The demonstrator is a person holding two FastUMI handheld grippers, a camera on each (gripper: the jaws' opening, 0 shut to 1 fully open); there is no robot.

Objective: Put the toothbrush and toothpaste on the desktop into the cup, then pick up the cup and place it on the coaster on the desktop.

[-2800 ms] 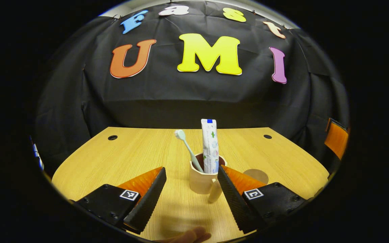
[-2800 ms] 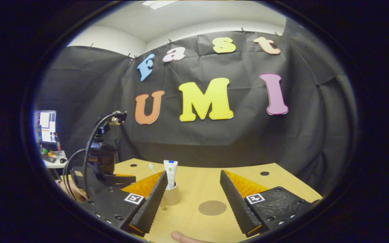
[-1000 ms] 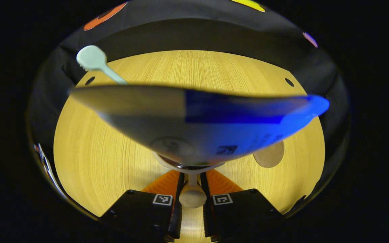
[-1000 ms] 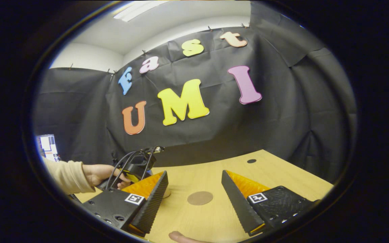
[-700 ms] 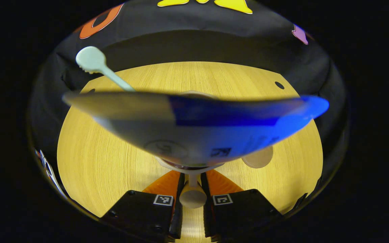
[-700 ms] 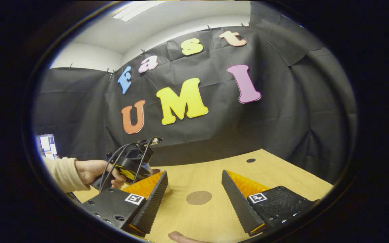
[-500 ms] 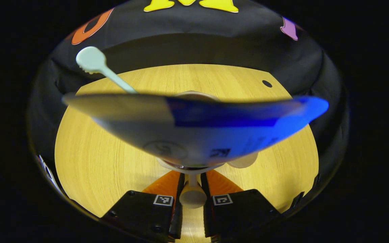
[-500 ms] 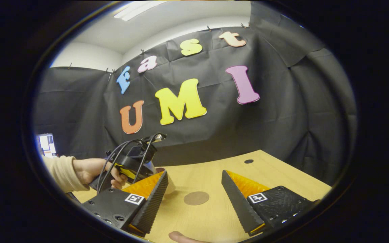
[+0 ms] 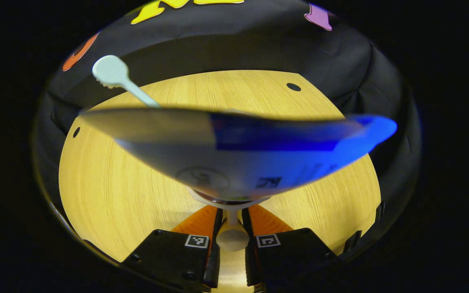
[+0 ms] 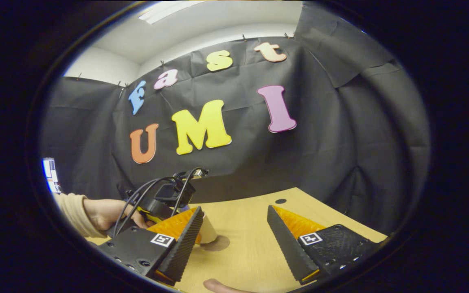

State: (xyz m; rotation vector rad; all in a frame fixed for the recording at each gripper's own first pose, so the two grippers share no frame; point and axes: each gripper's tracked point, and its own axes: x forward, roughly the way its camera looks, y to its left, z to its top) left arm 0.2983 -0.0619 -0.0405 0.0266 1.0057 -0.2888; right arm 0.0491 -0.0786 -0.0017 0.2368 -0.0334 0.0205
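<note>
L gripper (image 9: 231, 240) had its fingers nearly closed, both pressed on the cup (image 9: 232, 238) handle, which sat pinched between them at the bottom of the left gripper view. Cup rim showed just beyond the fingertips. Toothpaste (image 9: 238, 152) tube stood in the cup, its flat top end v. close to the lens, blurred, spreading wide above the fingers. Toothbrush (image 9: 114, 75) leaned out of the cup up & to the left of the fingers, head at upper left. Wooden bench (image 9: 108, 171) lay beyond & under the cup; whether the cup touched it couldn't be told from that view. In the right gripper view, R gripper (image 10: 234, 240) had fingers spread wide apart w/ nothing between them, hovering over the bench (image 10: 250, 248). Just past its left finger, part of the cup (image 10: 208, 232) showed, pale side wall, w/ the coaster (image 10: 218, 244) as a brown disc at its foot, partly covered by the cup; couldn't tell if the cup rested on it or hung just above. Further left of that finger, a hand (image 10: 104, 213) w/ a beige sleeve held the L gripper (image 10: 165, 199) body, cables looping off its top. A fingertip (image 10: 218, 286) of the person showed at the bottom edge, between the R fingers.
</note>
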